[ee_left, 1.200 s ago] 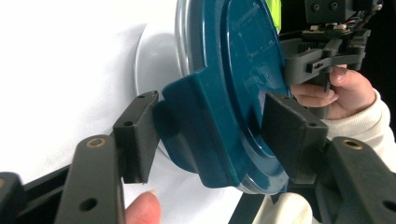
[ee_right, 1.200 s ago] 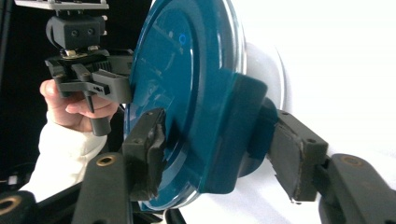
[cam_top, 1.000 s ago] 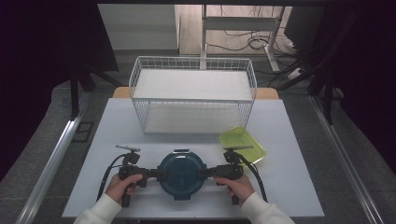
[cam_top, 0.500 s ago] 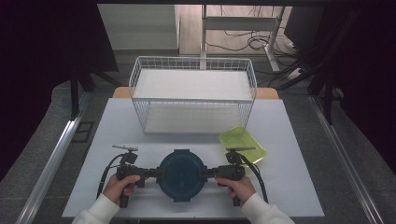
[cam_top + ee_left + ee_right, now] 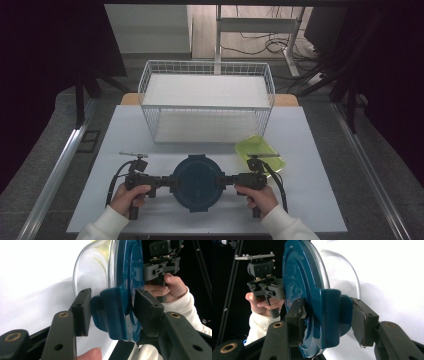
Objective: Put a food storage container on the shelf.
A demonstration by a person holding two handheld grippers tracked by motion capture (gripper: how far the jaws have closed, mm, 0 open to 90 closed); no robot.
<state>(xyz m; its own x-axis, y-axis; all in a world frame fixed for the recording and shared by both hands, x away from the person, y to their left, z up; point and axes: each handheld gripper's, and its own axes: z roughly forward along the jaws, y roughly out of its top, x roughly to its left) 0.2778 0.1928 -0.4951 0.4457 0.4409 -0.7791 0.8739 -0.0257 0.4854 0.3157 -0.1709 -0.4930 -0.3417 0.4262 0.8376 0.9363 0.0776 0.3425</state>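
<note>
It looked like a lab recording bay: a bare white table [image 5: 310, 150] stood between black curtains [image 5: 50, 60], with loose cables [image 5: 260, 47] on the floor beyond its far edge.

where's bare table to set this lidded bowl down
Bare patches: the table's left part beside the wire basket, and its right edge past the green tray. Crowded: the front middle, where both tools flank the blue-lidded bowl.

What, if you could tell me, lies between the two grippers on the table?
In the high view, a round container with a blue lid sits between the left gripper and the right gripper, each at a side clip.
</note>
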